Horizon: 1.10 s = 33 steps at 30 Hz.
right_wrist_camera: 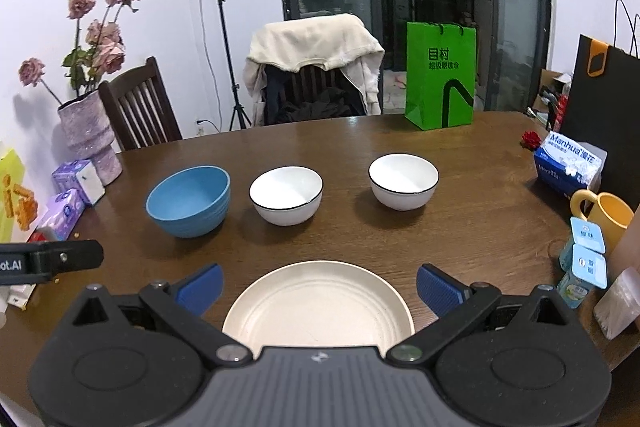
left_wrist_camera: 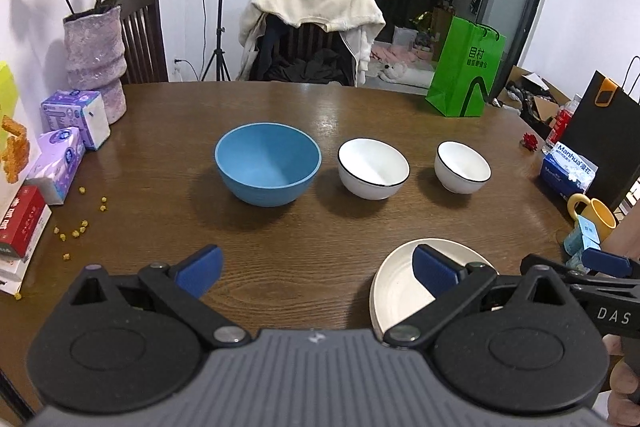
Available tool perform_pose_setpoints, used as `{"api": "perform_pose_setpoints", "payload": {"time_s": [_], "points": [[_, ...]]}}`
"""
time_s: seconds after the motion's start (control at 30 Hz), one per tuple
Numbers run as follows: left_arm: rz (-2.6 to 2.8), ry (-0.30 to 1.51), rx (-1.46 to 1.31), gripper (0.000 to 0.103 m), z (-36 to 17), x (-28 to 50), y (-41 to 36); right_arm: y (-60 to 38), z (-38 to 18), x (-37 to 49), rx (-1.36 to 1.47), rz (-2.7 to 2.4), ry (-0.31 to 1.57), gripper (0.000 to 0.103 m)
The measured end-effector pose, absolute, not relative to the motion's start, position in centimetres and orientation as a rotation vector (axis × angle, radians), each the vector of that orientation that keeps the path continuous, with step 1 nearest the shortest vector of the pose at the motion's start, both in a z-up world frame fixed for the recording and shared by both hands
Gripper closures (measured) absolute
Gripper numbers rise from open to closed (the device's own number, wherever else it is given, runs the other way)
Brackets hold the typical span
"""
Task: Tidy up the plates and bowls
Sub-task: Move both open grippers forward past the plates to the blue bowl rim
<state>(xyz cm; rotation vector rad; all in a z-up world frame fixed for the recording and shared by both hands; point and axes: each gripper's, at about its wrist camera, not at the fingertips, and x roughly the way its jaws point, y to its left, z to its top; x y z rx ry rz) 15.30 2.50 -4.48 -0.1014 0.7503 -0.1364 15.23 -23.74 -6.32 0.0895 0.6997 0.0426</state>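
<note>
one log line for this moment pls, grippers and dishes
left hand-held gripper open, empty | right hand-held gripper open over cream plate | blue bowl, two white bowls in row, untouched

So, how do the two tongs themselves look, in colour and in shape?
Both look alike. The left tongs and the right tongs have blue ribbed pads on black linkage arms with metal pivots, two round black housings, and a grey ribbed body. White lettering marks their sides.

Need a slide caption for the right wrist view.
Open right gripper above cream plate, facing three bowls.
</note>
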Motion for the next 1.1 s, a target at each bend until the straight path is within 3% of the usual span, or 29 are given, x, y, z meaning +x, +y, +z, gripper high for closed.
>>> {"api": "perform_pose_setpoints", "payload": {"time_s": [1.1], "points": [[-0.111,0.932,-0.227,0.000,-10.4,25.9,12.4,-15.8,-11.8,24.0,0.085,-0.018,0.965,0.000]]}}
